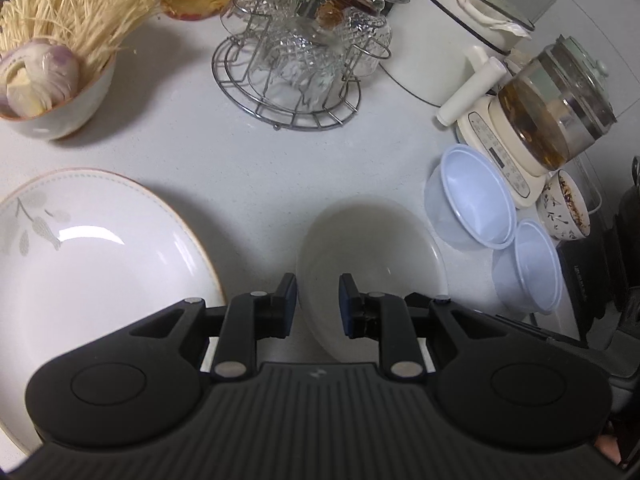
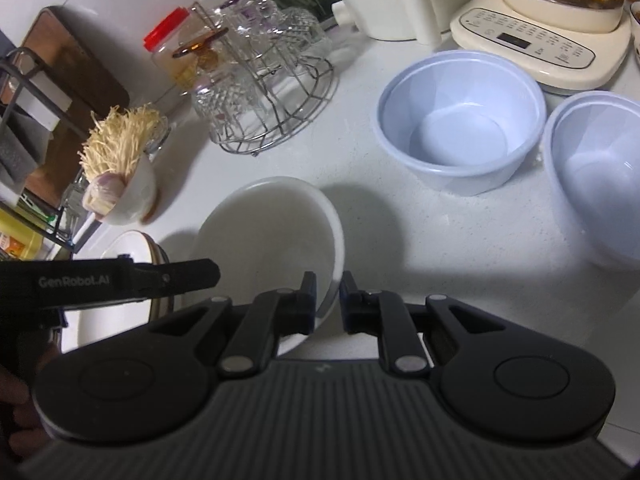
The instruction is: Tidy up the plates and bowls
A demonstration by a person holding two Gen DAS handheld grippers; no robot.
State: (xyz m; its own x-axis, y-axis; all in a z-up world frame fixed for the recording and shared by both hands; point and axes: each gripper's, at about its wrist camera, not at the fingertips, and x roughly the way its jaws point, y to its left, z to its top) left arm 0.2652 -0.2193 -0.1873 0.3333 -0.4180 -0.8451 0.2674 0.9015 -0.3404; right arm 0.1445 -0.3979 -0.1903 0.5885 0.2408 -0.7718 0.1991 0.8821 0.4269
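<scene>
The right gripper pinches the near rim of the white bowl at lower centre, seemingly firmly. The left gripper gapes empty; its body hides the patterned plate's lower edge.

A wire rack of upturned glass cups stands near a cream kettle base and a red-lidded jar.

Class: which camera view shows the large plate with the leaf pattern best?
The left wrist view: the large plate fills the lower left, with leaf pattern and rim visible. The right wrist view shows only a sliver of it behind the left gripper.
</scene>
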